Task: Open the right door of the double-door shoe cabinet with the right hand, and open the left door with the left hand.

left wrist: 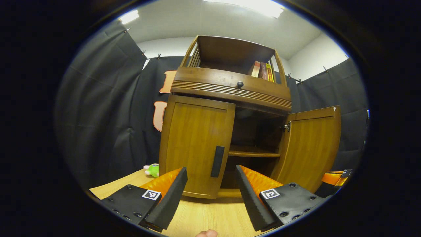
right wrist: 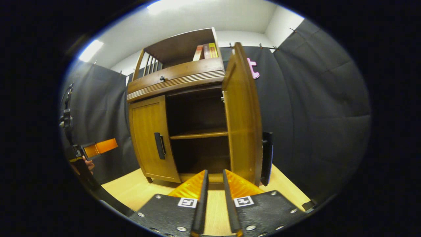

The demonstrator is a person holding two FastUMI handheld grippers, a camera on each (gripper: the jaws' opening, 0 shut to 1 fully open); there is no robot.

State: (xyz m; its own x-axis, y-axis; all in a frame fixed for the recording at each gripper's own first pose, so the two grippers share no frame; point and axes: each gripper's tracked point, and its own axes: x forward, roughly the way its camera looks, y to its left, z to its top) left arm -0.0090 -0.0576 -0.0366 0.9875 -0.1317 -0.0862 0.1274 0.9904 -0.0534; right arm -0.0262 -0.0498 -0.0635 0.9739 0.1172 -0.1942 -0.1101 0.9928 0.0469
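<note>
Left gripper (left wrist: 210, 184) with ribbed wedge fingers, black screw-studded mounting plates (left wrist: 292, 199), square black-and-white tag markers (left wrist: 269, 193), right gripper (right wrist: 213, 187) built alike, silver screw heads (right wrist: 250, 227)

You see books (left wrist: 263, 70) standing at the right of the top shelf, and a green toy (left wrist: 152, 170) lying on the table (left wrist: 210, 217), at the far left.

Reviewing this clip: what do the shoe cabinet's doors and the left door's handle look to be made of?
The closed left door and open right door look like wood or wood veneer, warm brown with visible grain and a satin sheen. The left door handle is a dark, matte vertical bar, perhaps painted metal or plastic; the look leaves it open.
</note>
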